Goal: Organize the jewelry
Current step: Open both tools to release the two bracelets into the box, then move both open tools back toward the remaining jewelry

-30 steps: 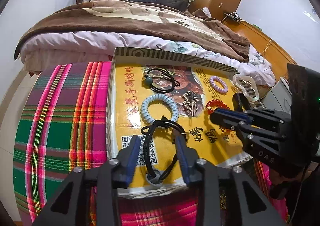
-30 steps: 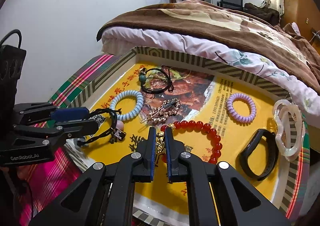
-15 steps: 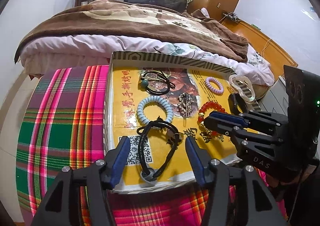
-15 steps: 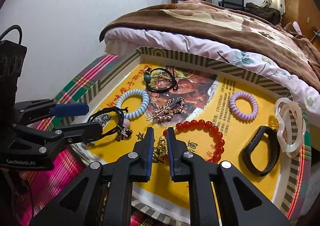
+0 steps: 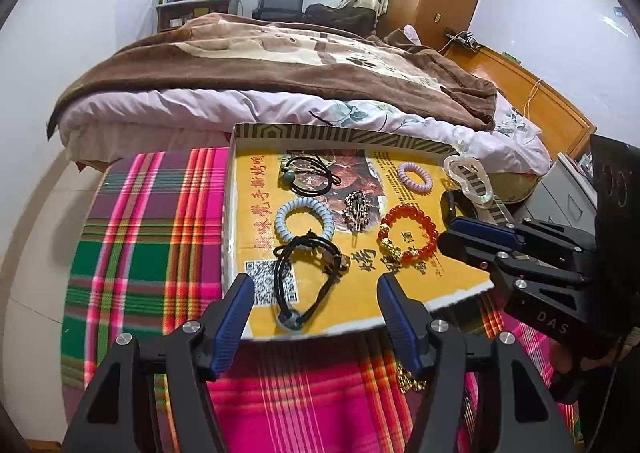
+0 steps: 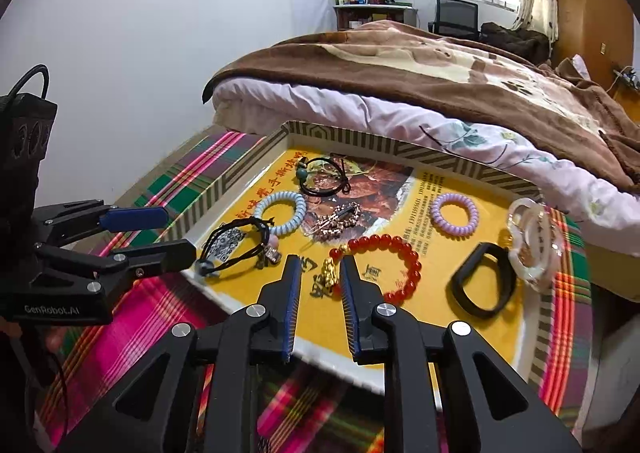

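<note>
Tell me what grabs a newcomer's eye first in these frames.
The yellow tray strewn with jewelry on plaid cloth, at the foot of a bed. The red bead bracelet sits mid-tray, its gold charm between the open right claw. The open left claw frames a black cord bracelet.

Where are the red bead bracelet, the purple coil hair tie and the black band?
red bead bracelet (image 6: 414,265), right wrist view, beads on right.
purple coil hair tie (image 6: 472,215), right wrist view, right coil.
black band (image 6: 464,293), right wrist view, lower left rim.
</note>
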Tool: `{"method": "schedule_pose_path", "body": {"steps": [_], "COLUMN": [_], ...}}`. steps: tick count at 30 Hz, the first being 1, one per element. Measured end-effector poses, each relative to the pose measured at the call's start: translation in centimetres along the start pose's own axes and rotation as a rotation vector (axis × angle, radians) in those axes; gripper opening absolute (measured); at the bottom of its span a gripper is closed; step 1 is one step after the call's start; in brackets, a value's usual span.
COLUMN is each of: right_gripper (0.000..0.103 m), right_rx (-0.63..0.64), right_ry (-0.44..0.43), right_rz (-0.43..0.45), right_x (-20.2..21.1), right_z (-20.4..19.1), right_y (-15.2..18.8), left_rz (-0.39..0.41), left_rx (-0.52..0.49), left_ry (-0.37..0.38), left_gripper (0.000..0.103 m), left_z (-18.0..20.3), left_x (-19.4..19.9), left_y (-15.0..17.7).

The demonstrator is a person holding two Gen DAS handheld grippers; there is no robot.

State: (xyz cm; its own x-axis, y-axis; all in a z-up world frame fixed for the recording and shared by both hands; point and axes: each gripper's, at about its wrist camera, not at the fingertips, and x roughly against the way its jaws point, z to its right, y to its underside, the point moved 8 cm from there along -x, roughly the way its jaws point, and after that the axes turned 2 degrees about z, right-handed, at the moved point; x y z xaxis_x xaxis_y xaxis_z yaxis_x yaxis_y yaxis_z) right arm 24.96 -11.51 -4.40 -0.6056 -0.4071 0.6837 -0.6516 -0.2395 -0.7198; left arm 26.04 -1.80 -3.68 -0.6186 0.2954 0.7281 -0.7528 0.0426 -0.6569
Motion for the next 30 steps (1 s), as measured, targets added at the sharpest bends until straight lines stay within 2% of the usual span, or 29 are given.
{"method": "schedule_pose_path", "body": {"steps": [11,19,24,30], "right_gripper": [0.022,0.023,0.037,0.039], "right_rx": [-0.020,-0.027,-0.050,-0.077], "right_ry": [0.016,0.027,0.032,0.053], "right_rz": [0.046,0.066,0.056,0.022], "right_x": [4.7,7.5,8.2,7.9], "right_z": [-1.0,-1.9,-2.5,-3.4], "right_y": [1.6,3.5,5.8,9.0], "left_rz": [0.035,0.091,0.106,0.114], "left_rx": [-0.013,-0.030,-0.034,-0.032], "left_ry": [-0.028,-0.065,-0.083,-0.119], "left_gripper": [0.066,0.067,0.069,0.069], "left_z": [1.2,1.9,2.2,2.1], "left_x": [4.5,8.3,9.8,11.1], "left_y": [2.1,4.0,5.6,7.9]}}
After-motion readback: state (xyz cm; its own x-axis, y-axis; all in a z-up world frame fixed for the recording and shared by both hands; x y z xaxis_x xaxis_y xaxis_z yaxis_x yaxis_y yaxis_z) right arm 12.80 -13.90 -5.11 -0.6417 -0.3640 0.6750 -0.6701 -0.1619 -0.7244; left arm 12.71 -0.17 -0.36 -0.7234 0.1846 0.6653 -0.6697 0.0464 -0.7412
